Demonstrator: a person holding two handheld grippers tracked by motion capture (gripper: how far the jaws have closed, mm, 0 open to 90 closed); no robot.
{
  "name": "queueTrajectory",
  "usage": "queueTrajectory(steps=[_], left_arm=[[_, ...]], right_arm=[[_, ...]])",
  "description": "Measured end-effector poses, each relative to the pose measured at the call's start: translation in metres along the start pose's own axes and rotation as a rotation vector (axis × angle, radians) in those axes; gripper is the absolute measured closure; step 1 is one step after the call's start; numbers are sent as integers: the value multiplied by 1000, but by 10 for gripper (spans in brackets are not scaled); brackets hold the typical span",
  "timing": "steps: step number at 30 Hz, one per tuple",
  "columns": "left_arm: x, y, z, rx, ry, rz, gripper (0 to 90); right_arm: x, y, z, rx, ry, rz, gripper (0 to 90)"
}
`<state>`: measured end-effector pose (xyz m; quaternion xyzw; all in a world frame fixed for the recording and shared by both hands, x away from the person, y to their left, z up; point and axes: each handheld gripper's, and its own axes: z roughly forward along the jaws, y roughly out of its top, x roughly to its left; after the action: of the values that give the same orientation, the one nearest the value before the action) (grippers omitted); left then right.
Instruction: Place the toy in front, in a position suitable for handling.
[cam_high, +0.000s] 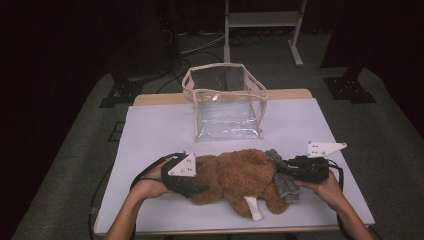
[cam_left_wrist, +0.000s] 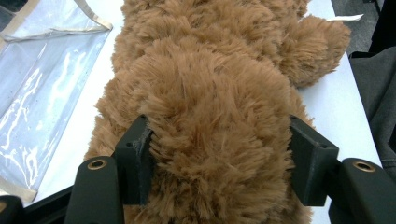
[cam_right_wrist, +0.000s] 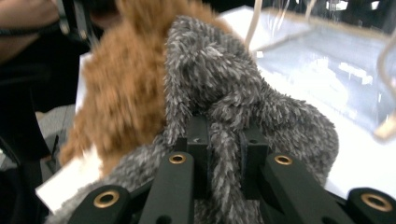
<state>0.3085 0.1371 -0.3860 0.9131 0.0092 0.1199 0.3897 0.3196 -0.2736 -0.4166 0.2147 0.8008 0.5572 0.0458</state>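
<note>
The plush (cam_high: 235, 181) lies on the white table (cam_high: 150, 135) before the clear bag (cam_high: 227, 102), held at both ends: the left gripper (cam_left_wrist: 219, 158) clamps brown fur, the right gripper (cam_right_wrist: 224, 154) pinches a thin grey fold. That shaggy fold may slip out, dropping one end; the bag's floppy walls could snag it.

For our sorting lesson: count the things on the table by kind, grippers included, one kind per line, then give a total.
Brown plush toy with grey fuzzy part: 1
Clear plastic bag with beige trim: 1
Hand-held grippers: 2, the left gripper closed on the toy's brown body, the right gripper pinching the grey part
Total: 4
</note>
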Motion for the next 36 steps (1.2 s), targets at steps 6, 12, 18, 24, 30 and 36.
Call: queueTrajectory(steps=[6,12,18,24,30,36], left_arm=[[-1,4,3,-12,-8,8,348],[0,7,4,-4,-15,20,349],[-1,7,4,-14,-15,17,348],[-1,11,6,-15,-21,24,348],[-1,10,5,-15,-26,26,347],[0,12,7,-22,-32,22,347]], right_arm=[[0,6,-13,-4,-24,-11,778],[1,18,-13,-21,-25,-37,777],[-2,1,-9,19,-28,-4,775],[2,25,-24,-22,-42,-53,771],[2,16,-14,8,-29,-44,771],[1,13,-20,1,-34,-27,770]])
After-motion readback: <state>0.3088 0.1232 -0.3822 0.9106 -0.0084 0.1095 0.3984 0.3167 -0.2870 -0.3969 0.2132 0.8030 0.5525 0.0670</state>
